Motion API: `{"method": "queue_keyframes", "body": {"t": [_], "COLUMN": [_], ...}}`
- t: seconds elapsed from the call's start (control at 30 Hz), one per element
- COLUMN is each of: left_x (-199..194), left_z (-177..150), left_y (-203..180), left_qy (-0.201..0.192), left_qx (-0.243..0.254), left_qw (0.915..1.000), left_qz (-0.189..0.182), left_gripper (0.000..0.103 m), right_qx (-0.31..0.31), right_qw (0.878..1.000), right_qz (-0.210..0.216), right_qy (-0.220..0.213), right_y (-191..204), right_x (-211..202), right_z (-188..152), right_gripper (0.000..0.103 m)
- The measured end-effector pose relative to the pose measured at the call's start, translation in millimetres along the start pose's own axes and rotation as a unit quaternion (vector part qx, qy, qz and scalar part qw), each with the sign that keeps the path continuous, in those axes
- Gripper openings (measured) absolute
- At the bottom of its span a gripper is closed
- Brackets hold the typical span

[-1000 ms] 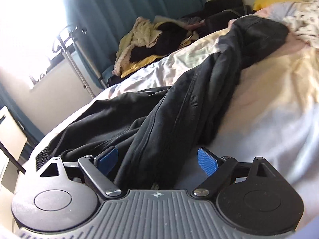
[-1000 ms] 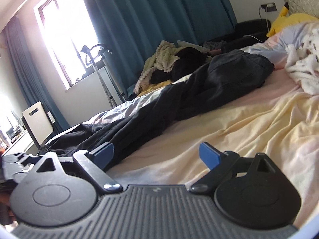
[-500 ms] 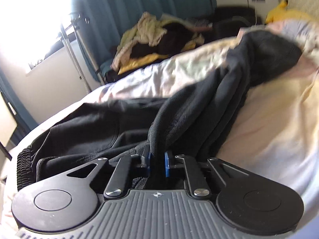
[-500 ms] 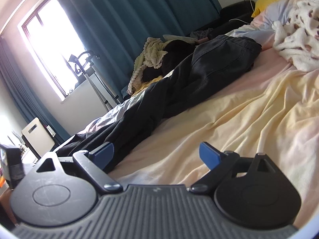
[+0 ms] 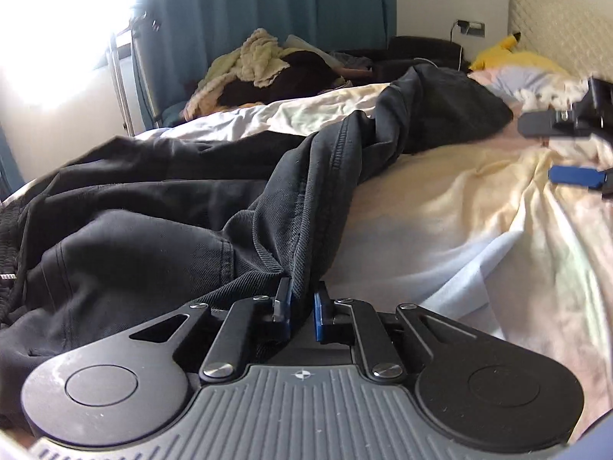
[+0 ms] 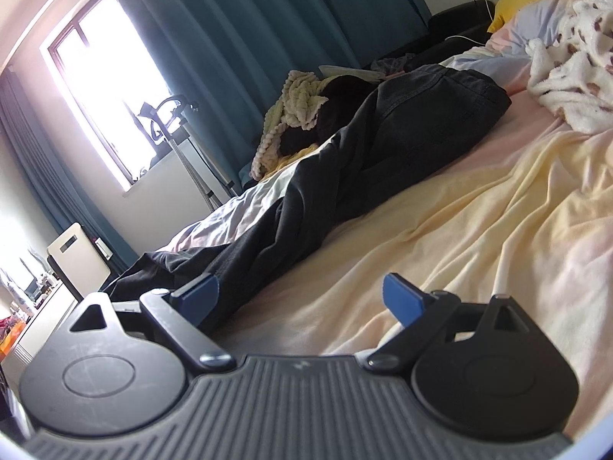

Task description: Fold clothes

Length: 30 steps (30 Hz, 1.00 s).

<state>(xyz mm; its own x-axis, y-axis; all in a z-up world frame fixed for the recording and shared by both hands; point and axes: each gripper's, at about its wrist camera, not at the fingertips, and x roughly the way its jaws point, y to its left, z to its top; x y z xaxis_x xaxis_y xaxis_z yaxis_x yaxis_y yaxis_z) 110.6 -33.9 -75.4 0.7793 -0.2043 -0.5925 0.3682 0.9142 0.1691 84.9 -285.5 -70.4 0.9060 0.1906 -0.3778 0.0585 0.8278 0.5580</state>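
Black trousers [image 5: 153, 230] lie crumpled and stretched lengthwise across the pale yellow bedsheet [image 5: 440, 211]. My left gripper [image 5: 300, 299] is shut on a ridge of their fabric near the seam, and the cloth rises from between the blue pads. In the right wrist view the trousers [image 6: 402, 134] run from the lower left up to the far end of the bedsheet [image 6: 459, 230]. My right gripper [image 6: 302, 287] is open just above the sheet, its left pad beside the trouser edge, nothing between its fingers. It also shows at the right edge of the left wrist view as the right gripper [image 5: 536, 149].
A heap of cream and dark clothes [image 5: 268, 73] lies beyond the bed's far side, under teal curtains [image 6: 268, 38]. A white spotted fleece [image 6: 574, 76] and a yellow pillow [image 5: 509, 53] lie near the headboard. A metal stand [image 6: 180, 142] is by the window.
My left gripper went from wide open around the trouser fold to shut on it, then shifted along the bed so the right gripper came into its view. The right gripper stayed open, tilting slightly.
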Motion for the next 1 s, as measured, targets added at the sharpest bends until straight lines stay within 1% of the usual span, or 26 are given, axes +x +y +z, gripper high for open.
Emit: {"method": "queue_keyframes", "body": {"t": [0.03, 0.1, 0.2, 0.3, 0.37, 0.4, 0.5, 0.57, 0.6, 0.63, 0.67, 0.77, 0.8, 0.83, 0.87, 0.9, 0.93, 1.0], "left_x": [0, -2, -6, -8, -9, -9, -6, -5, -4, -4, -3, -1, 0, 1, 2, 3, 4, 2], "left_z": [1, 4, 3, 2, 2, 1, -1, -4, -5, -6, -7, -10, -10, -11, -11, -12, -12, -12], "left_y": [1, 6, 13, 16, 20, 23, 33, 39, 42, 45, 48, 57, 60, 63, 67, 69, 72, 78], "left_qy": [0.000, -0.001, -0.010, -0.008, -0.009, -0.010, -0.013, -0.017, -0.018, -0.018, -0.019, -0.022, -0.023, -0.025, -0.026, -0.026, -0.024, -0.024], "left_qx": [-0.002, -0.025, -0.051, -0.065, -0.077, -0.083, -0.109, -0.122, -0.128, -0.136, -0.143, -0.163, -0.170, -0.177, -0.185, -0.191, -0.197, -0.210], "left_qw": [1.0000, 0.9997, 0.9985, 0.9975, 0.9963, 0.9955, 0.9917, 0.9892, 0.9878, 0.9860, 0.9843, 0.9787, 0.9769, 0.9749, 0.9727, 0.9709, 0.9692, 0.9654], "left_qz": [0.000, -0.007, -0.017, -0.026, -0.037, -0.044, -0.067, -0.080, -0.087, -0.094, -0.102, -0.122, -0.127, -0.133, -0.138, -0.142, -0.146, -0.153], "left_gripper": [0.013, 0.013, 0.013, 0.013, 0.013, 0.013, 0.013, 0.013, 0.013, 0.013, 0.013, 0.012, 0.011, 0.011, 0.011, 0.010, 0.009, 0.009], "right_qx": [-0.001, -0.002, -0.028, -0.048, -0.070, -0.081, -0.106, -0.108, -0.109, -0.110, -0.111, -0.114, -0.113, -0.108, -0.109, -0.115, -0.126, -0.144], "right_qw": [1.000, 1.000, 0.999, 0.998, 0.996, 0.994, 0.990, 0.989, 0.989, 0.988, 0.988, 0.982, 0.980, 0.980, 0.979, 0.978, 0.977, 0.977], "right_qz": [0.004, 0.011, 0.017, 0.035, 0.052, 0.063, 0.075, 0.061, 0.049, 0.027, 0.006, -0.059, -0.074, -0.076, -0.082, -0.091, -0.097, -0.097], "right_qy": [-0.002, -0.005, -0.015, -0.004, 0.022, 0.029, 0.048, 0.078, 0.092, 0.102, 0.111, 0.140, 0.148, 0.151, 0.150, 0.147, 0.141, 0.124], "right_y": [0, 1, 9, 21, 35, 44, 71, 85, 90, 89, 89, 87, 86, 83, 82, 83, 85, 90], "right_x": [0, 1, 3, 14, 31, 42, 84, 127, 147, 163, 180, 230, 244, 251, 255, 255, 253, 238], "right_z": [0, 0, 2, 6, 12, 16, 27, 34, 36, 38, 39, 42, 44, 45, 47, 48, 49, 51], "right_gripper": [0.094, 0.094, 0.094, 0.094, 0.093, 0.093, 0.093, 0.091, 0.087, 0.084, 0.077, 0.075, 0.074, 0.071, 0.057, 0.037, 0.025, 0.014]}}
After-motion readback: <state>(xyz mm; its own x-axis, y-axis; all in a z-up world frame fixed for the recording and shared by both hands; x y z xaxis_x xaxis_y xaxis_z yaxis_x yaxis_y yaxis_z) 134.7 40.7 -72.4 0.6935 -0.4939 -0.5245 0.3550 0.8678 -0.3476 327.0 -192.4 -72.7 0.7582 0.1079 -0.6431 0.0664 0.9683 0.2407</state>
